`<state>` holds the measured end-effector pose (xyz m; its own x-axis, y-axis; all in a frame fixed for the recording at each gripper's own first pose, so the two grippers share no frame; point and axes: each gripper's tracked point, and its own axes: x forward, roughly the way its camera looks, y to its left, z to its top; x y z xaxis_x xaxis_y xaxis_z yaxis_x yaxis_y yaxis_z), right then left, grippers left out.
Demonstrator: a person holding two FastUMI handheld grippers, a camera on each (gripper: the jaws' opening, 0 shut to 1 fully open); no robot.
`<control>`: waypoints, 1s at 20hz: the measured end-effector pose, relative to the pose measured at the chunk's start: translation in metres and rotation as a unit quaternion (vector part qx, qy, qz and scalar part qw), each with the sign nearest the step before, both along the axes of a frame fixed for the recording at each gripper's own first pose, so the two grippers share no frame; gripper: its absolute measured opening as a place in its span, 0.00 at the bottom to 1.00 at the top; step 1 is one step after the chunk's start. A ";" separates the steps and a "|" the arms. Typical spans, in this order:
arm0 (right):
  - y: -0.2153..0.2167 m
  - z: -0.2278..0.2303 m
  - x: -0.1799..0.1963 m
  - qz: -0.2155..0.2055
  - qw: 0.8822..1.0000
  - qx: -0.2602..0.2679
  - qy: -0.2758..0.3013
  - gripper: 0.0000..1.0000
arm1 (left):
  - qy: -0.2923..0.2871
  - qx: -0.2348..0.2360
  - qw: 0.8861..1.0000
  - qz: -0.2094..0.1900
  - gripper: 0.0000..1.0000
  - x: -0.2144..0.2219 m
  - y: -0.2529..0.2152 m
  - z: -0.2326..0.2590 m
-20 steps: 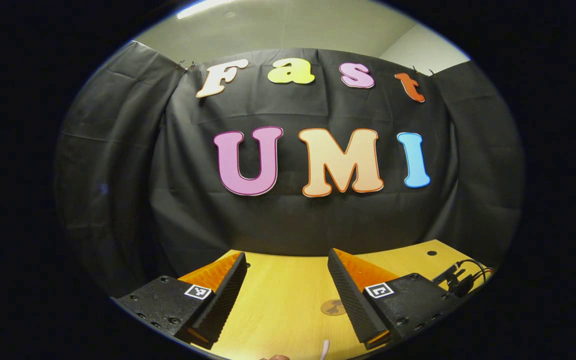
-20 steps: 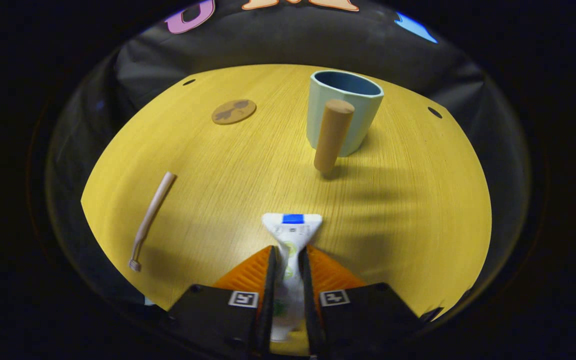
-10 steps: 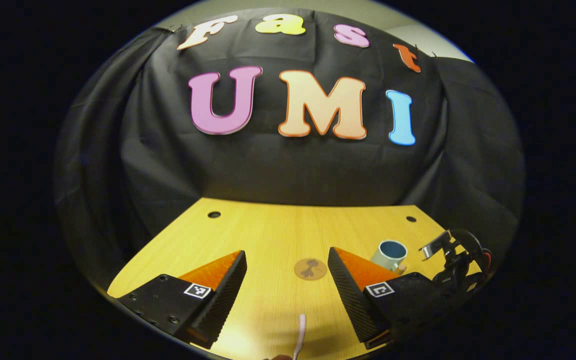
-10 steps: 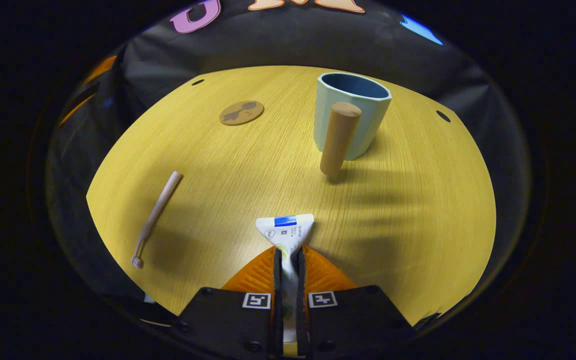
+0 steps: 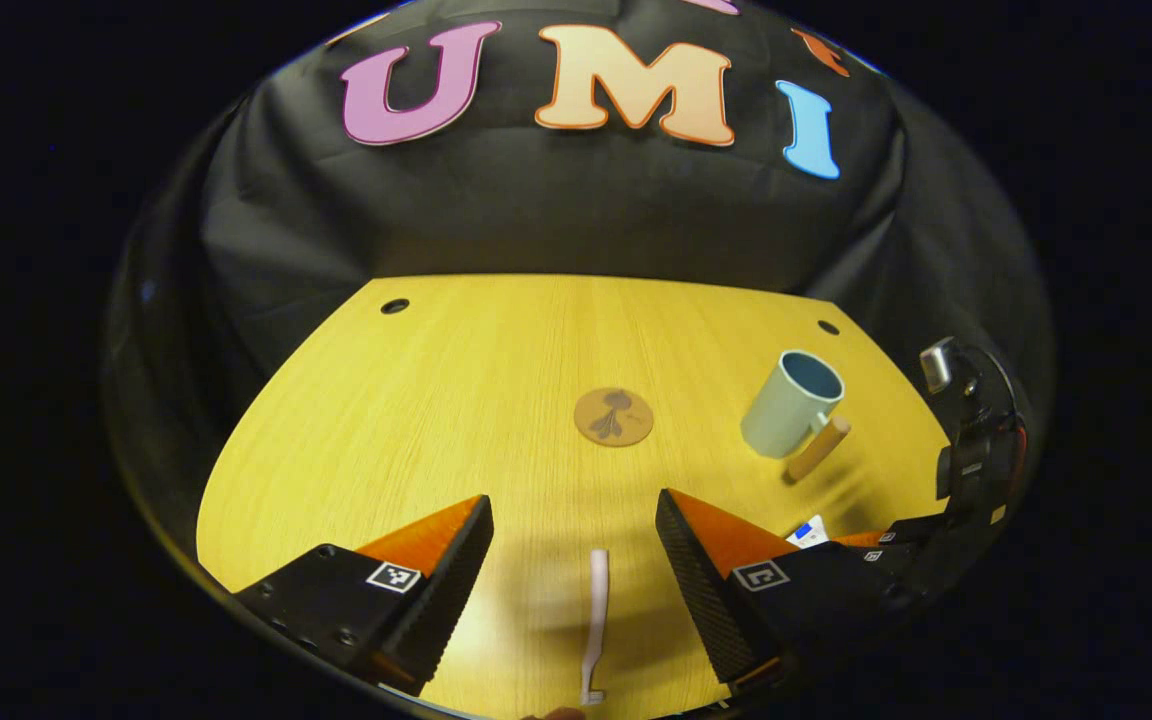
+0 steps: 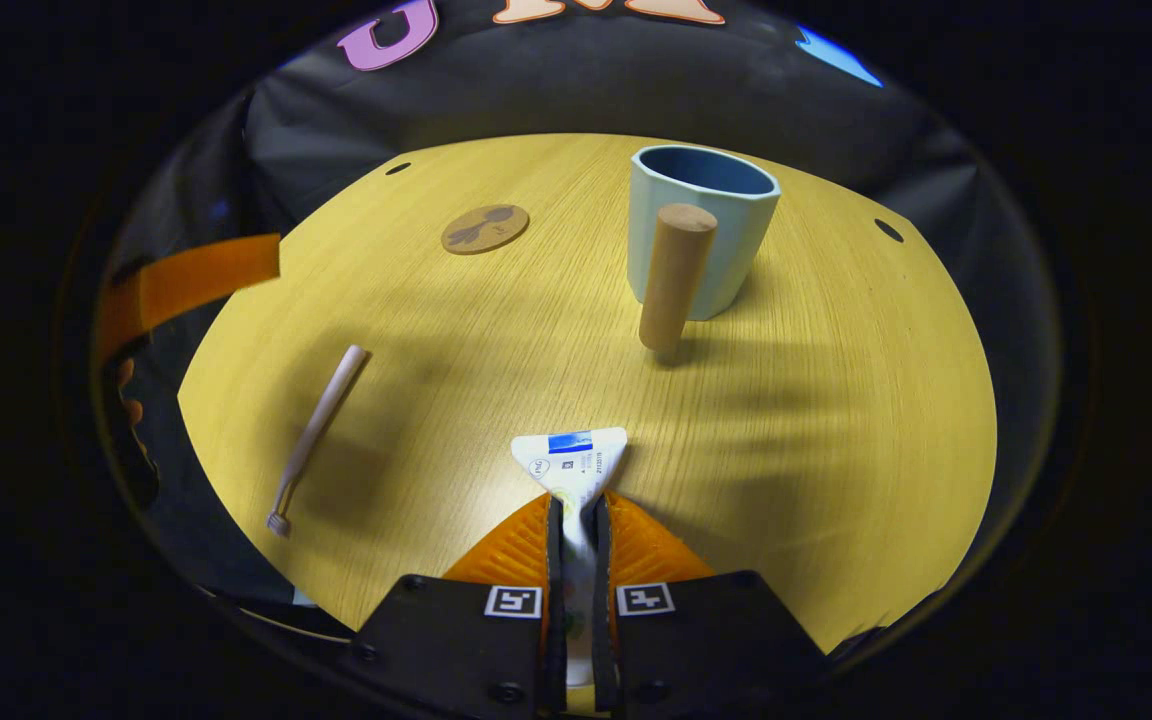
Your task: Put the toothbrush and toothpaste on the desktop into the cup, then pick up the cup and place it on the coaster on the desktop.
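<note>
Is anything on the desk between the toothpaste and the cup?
Nothing visible: bare desktop lies between the toothpaste, held in the right hand-held gripper, and the cup, whose wooden handle faces it.

L gripper [image 5: 574,560] tilts down w/ fingers apart, now over toothbrush [image 5: 595,620]; cup [image 5: 792,403] & coaster [image 5: 613,416] come into left gripper view.

My left gripper view looks down from above the desk's [image 5: 416,400] near edge toward the back wall, my right gripper view sits lower and seemingly closer, facing the far edge, and both share the desk, coaster [image 5: 613,416] and cup [image 5: 791,403].
</note>
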<state>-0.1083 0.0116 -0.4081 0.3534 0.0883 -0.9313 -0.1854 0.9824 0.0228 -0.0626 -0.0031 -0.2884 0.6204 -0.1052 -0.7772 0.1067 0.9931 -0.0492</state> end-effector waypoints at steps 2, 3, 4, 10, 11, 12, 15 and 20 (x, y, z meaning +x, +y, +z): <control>0.000 0.000 0.000 0.000 1.000 0.001 0.000 0.13 | 0.031 0.009 0.999 -0.009 0.96 -0.008 0.003 -0.015; 0.000 0.000 0.000 0.000 1.000 0.002 0.000 0.13 | 0.048 0.014 0.999 -0.014 0.96 -0.013 0.003 -0.024; -0.001 0.000 0.000 -0.001 1.000 0.004 -0.001 0.13 | 0.062 0.018 0.998 -0.020 0.96 -0.017 0.003 -0.032; -0.001 0.000 0.001 -0.009 1.000 0.019 0.002 0.13 | 0.135 0.038 0.989 -0.052 0.96 -0.039 -0.002 -0.068; -0.001 -0.001 0.000 -0.010 1.000 0.021 0.003 0.13 | 0.145 0.039 0.987 -0.054 0.97 -0.043 -0.003 -0.073; -0.001 -0.001 0.000 -0.010 1.000 0.022 0.003 0.13 | 0.159 0.042 0.985 -0.055 0.96 -0.047 -0.003 -0.077; -0.001 -0.002 0.000 -0.008 1.000 0.021 0.002 0.13 | 0.190 0.046 0.979 -0.055 0.97 -0.055 0.000 -0.084; -0.001 -0.002 0.000 -0.003 1.000 0.018 0.002 0.13 | 0.233 0.048 0.970 -0.055 0.95 -0.053 -0.003 -0.087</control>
<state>-0.1082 0.0111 -0.4096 0.3511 0.1192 -0.9287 -0.1792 0.9821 0.0583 -0.1156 -0.0064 -0.3749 0.1888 -0.0647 -0.9799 0.2011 0.9792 -0.0259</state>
